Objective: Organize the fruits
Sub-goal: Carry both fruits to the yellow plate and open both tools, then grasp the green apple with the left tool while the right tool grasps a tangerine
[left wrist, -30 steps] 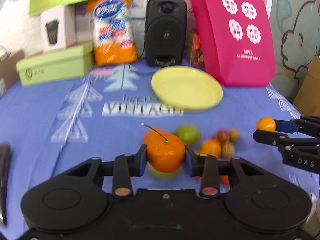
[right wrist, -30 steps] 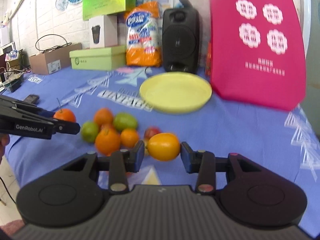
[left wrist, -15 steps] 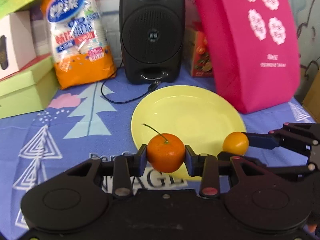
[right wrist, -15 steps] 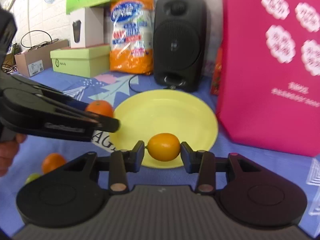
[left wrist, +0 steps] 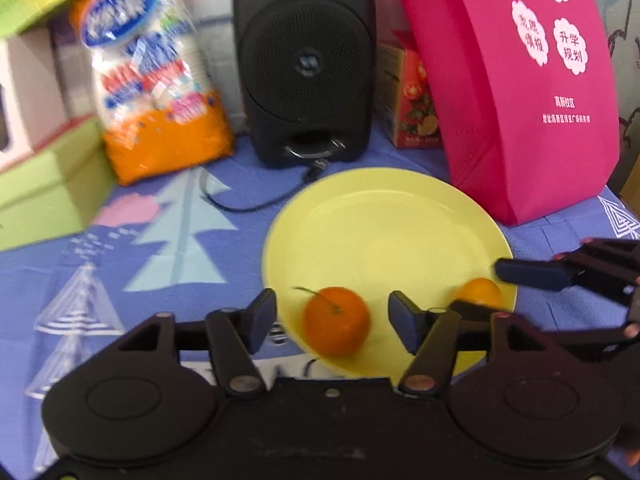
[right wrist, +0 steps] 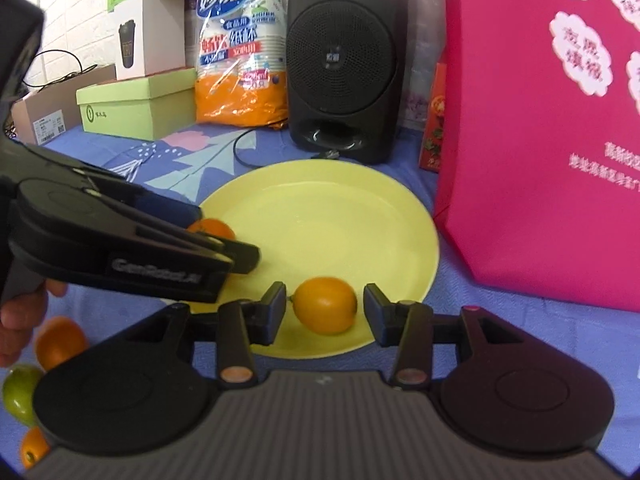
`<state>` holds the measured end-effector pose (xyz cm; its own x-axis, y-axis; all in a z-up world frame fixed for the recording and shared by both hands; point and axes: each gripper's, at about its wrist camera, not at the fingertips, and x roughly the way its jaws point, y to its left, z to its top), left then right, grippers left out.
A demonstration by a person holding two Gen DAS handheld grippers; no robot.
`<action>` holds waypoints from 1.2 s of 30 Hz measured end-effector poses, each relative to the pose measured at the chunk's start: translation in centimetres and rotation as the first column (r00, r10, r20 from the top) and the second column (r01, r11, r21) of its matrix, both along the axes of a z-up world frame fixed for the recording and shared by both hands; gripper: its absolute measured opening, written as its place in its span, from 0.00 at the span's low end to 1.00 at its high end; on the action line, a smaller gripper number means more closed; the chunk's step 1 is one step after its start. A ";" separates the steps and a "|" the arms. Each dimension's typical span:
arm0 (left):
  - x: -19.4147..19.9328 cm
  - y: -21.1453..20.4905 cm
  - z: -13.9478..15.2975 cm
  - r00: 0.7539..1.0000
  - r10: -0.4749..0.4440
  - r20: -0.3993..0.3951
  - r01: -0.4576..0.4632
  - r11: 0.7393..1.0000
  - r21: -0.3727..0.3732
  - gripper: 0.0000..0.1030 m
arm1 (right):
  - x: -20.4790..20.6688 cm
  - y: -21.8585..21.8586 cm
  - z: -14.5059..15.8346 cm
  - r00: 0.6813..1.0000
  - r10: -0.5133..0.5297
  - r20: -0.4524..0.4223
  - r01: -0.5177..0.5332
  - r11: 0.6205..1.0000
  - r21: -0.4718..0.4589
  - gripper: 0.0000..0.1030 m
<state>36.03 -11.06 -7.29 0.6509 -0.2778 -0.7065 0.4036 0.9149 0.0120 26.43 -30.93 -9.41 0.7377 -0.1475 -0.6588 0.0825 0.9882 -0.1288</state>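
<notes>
Your left gripper [left wrist: 332, 316] has just opened, releasing the stemmed orange tangerine [left wrist: 336, 326] onto the round yellow plastic plate [left wrist: 384, 220]. Your right gripper [right wrist: 325, 310] has also parted slightly; the smaller yellow-orange citrus [right wrist: 325, 311] rests on the plate, pads clear. Both deliveries look done.

Bright, even indoor light; fisheye bending at edges; motion blur in left wrist view.

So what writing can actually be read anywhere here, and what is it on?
"GenRobot.AI": side of the left gripper, slightly blurred.
"妙洁", "纸杯": orange paper cup pack; its smaller print is blurred.
"高新校区": pink bag; its flower labels and bottom line are not clearly readable.
Labels on the green box and cardboard box: too small.
</notes>
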 end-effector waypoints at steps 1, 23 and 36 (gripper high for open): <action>-0.7 0.6 0.6 1.000 0.003 0.016 -0.003 1.000 0.007 0.62 | -0.7 0.0 0.5 1.000 -0.003 0.015 0.003 1.000 -0.001 0.41; -22.1 7.2 0.3 0.987 0.023 0.159 -0.030 0.999 0.044 0.58 | -19.0 9.6 2.2 0.991 0.121 0.060 -0.125 0.990 0.068 0.44; -19.4 6.1 -2.7 0.994 0.027 0.109 -0.036 0.996 0.078 0.54 | -17.8 11.1 -1.2 0.991 0.126 -0.038 -0.126 0.992 0.010 0.53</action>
